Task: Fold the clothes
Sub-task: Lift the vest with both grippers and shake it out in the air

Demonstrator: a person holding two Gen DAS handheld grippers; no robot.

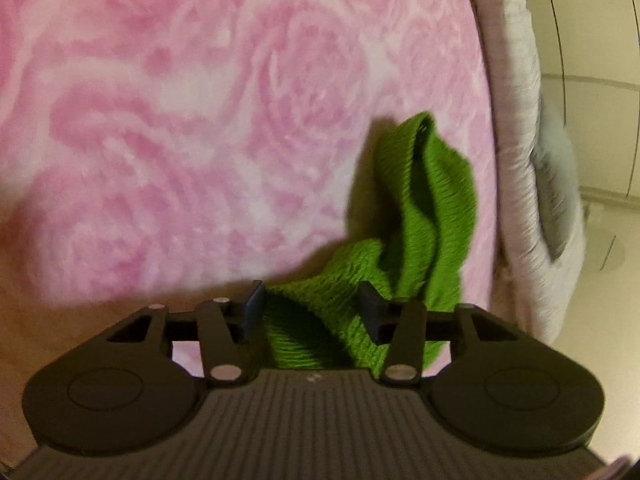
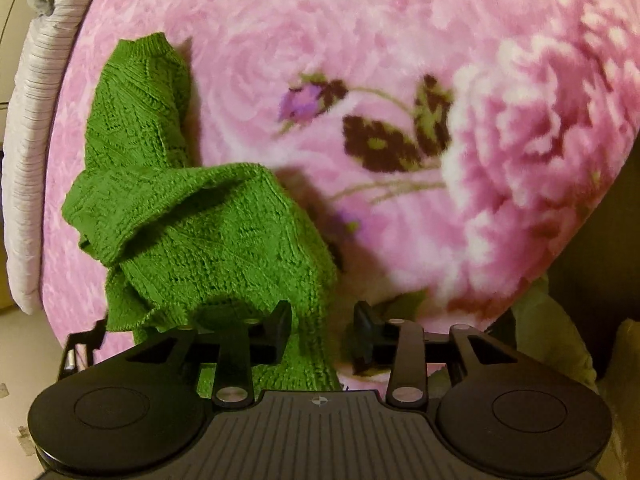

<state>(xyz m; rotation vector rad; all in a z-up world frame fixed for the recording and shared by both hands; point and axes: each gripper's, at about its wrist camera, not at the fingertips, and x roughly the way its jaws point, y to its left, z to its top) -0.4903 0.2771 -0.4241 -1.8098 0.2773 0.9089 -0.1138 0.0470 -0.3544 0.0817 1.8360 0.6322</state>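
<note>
The left gripper [image 1: 310,312] has its jaws spread about halfway. The green knit [image 1: 416,216] lies between the two fingers [image 1: 253,308], and it fills most of the gap, but I see no pad pressing into it, so the cloth is only framed, not pinched. The right gripper [image 2: 322,332] is spread about as much. Here the knit [image 2: 192,220] reaches in from the left side and touches or covers the left finger [image 2: 282,330], while the right finger [image 2: 364,332] stands free of it, with pink blanket [image 2: 360,40] showing in the gap.

The knit is a crumpled heap on the blanket, close to the edge where a pale quilted border [image 2: 36,128] runs. It is not folded flat (one part stands up like a tube, another part hangs over it).

The right view shows things which the left view does not: the ribbed end of the knit at the far side, a wide fold with an open mouth in the middle, and a printed flower with dark leaves [image 2: 384,148] on the blanket, beside a big rose pattern. It also shows a dark area beyond the blanket's near right edge.

The left view shows the other side: the blanket [image 1: 180,120] with only pale rose swirls, the quilted border [image 1: 516,120] along the right edge, a grey thing [image 1: 560,184] on that border which I cannot identify, and a light floor [image 1: 600,40] behind it. This view is a little blurred.
</note>
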